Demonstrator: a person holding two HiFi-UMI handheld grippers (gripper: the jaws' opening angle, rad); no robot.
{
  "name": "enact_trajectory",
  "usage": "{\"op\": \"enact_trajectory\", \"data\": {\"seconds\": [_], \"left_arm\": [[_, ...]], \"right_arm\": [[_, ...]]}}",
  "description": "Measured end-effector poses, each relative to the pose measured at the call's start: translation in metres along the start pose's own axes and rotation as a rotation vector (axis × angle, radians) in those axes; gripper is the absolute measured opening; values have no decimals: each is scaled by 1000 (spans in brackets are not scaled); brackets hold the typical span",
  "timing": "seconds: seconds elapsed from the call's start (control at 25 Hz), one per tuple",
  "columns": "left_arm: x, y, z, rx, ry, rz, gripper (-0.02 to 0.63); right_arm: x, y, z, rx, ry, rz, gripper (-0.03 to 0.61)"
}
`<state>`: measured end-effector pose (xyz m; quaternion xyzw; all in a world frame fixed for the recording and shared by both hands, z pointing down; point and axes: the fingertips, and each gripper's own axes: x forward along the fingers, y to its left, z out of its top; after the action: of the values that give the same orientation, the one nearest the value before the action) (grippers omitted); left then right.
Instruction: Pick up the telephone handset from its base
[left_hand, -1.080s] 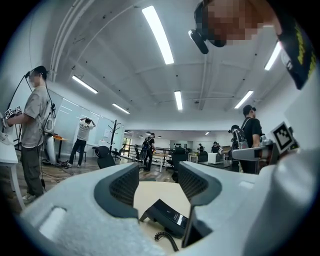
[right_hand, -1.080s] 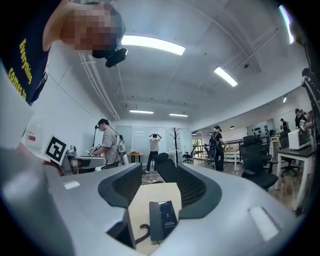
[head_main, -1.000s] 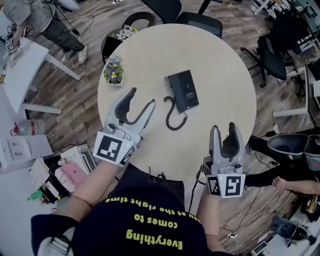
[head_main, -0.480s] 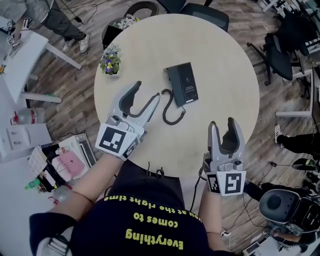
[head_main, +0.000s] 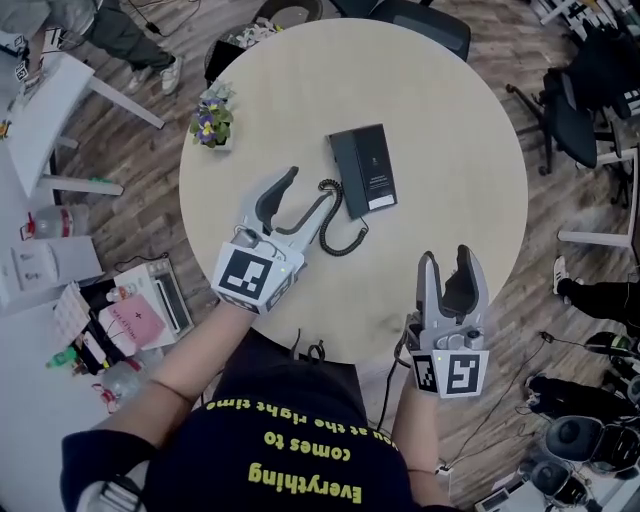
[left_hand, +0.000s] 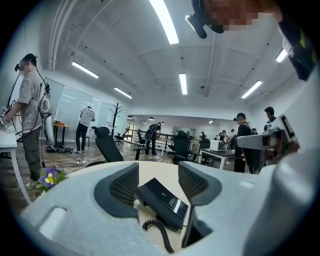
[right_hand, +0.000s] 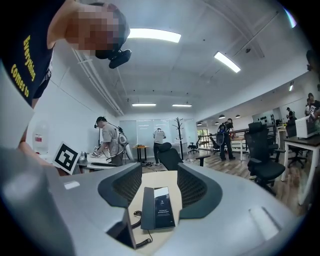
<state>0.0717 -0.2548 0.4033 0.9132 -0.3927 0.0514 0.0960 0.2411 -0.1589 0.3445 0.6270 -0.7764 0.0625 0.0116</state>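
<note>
I am holding the right hand-held gripper (head_main: 447, 255) nearest to me, above the counter's (head_main: 450, 130) near edge, its jaws gaping wide with nothing between them. The left hand-held gripper (head_main: 314, 182) is reaching further in, towards the middle, also spread wide and empty, its tips hovering beside the coiled cord (head_main: 340, 235) that is lying just short of the telephone (head_main: 363, 170).

The handset (head_main: 343, 172) is resting in its base (head_main: 375, 170) near the counter's centre, along the side facing my left jaws. I am judging it to be light, stiff plastic, smooth enough to slip, so I am planning to close across the narrow middle of its bar. The base looks light too (it may lift or drag along), and the cord will be tugging back as it stretches.

Further off, a flower pot (head_main: 212, 122) is sitting at the far-left edge, and an office chair (head_main: 420, 22) is standing beyond the far edge.

The head view is giving me the layout and my distance from the telephone. Only the right gripper view is showing the handset lengthwise (right_hand: 148, 210), as a distinct bar beside the glossy panel. The left gripper view is catching the telephone corner-on, showing how low it is lying.
</note>
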Motion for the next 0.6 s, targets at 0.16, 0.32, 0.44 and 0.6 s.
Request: {"op": "enact_trajectory", "data": {"seconds": [0.16, 0.32, 0.44, 0.6], "left_arm": [[23, 1, -32, -15, 70, -4, 249], [44, 7, -63, -23, 133, 2, 249], [59, 12, -85, -52, 178, 8, 249], [79, 17, -114, -91, 228, 14, 249]], "right_arm": [[8, -8, -18, 46, 25, 0, 219], [19, -9, -26, 61, 31, 17, 224], [26, -13, -33, 78, 42, 20, 230], [29, -18, -37, 116, 47, 16, 233]]}}
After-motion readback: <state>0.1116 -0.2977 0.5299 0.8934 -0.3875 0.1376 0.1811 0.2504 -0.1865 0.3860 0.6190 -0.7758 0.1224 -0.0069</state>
